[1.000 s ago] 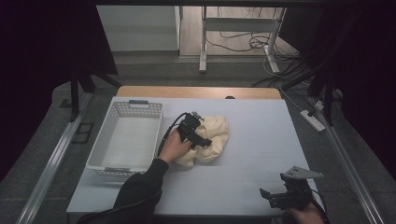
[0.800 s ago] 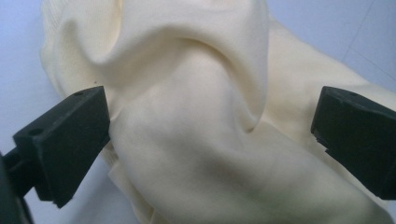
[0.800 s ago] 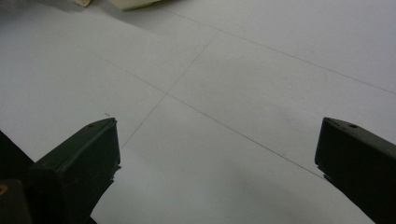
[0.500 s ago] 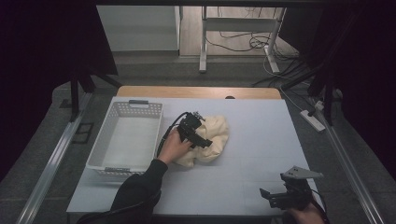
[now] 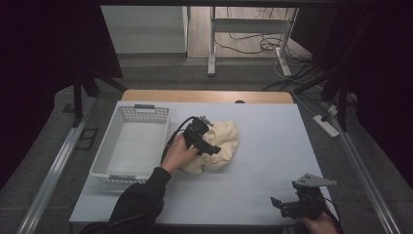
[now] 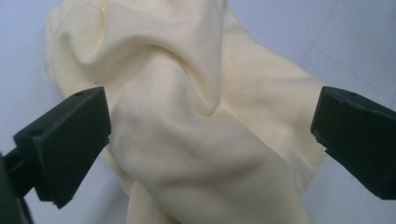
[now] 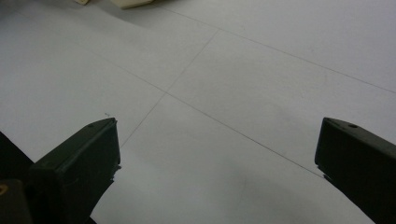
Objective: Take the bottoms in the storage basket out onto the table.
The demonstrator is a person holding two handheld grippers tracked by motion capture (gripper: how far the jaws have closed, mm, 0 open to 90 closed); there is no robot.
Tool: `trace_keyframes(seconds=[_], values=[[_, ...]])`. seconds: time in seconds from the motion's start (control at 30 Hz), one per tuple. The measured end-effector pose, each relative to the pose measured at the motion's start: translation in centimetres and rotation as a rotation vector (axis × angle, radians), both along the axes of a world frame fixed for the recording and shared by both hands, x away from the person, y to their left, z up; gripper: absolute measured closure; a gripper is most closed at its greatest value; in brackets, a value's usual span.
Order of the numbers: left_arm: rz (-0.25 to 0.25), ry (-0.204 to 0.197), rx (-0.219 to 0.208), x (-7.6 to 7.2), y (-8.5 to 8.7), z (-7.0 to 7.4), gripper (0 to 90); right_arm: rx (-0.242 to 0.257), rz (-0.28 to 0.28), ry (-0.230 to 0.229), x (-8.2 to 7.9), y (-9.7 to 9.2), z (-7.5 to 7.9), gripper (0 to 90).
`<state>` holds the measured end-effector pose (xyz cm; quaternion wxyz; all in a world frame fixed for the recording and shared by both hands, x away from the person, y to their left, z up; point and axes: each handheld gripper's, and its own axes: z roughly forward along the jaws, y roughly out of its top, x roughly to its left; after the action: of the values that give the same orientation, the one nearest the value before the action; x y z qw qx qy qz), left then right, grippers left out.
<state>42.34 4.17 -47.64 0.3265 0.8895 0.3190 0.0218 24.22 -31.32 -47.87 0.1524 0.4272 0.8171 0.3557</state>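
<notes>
High view: I see my left gripper (image 5: 210, 147) over the cream cloth (image 5: 225, 138), bunched mid-counter, just right of the white basket (image 5: 131, 146). Right gripper (image 5: 287, 207) sits at the near right counter (image 5: 272, 126) edge, well apart from the cloth.

Left gripper view: jaws wide open, straddling a raised fold of the cloth (image 6: 196, 130); nothing clamped yet. Risk: closing on one thin ridge only; fabric may slip out or trail during lift, snagging the basket rim.

Right gripper view: jaws open, empty, bare counter (image 7: 243, 93) ahead. Risk: w/o 2nd support, hanging cloth drags.
</notes>
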Motion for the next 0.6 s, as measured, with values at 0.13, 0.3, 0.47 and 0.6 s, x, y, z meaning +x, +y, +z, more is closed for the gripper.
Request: trace_keyframes(seconds=[0.13,0.3,0.47,0.6], values=[[-0.011,-0.011,0.006,-0.5,0.0,0.3,0.0,-0.002,0.001,0.002,0.0,0.0,0.0,0.5],[-0.015,-0.017,-0.014,-0.9,0.6,0.4,0.0,-0.002,0.001,0.003,0.0,0.0,0.0,0.5],[-0.015,-0.017,-0.037,-1.4,1.1,0.5,0.0,-0.004,0.001,0.004,0.0,0.0,0.0,0.5],[-0.016,-0.018,-0.066,-1.8,1.4,0.6,0.0,-0.004,0.0,0.004,0.0,0.1,0.0,0.5]])
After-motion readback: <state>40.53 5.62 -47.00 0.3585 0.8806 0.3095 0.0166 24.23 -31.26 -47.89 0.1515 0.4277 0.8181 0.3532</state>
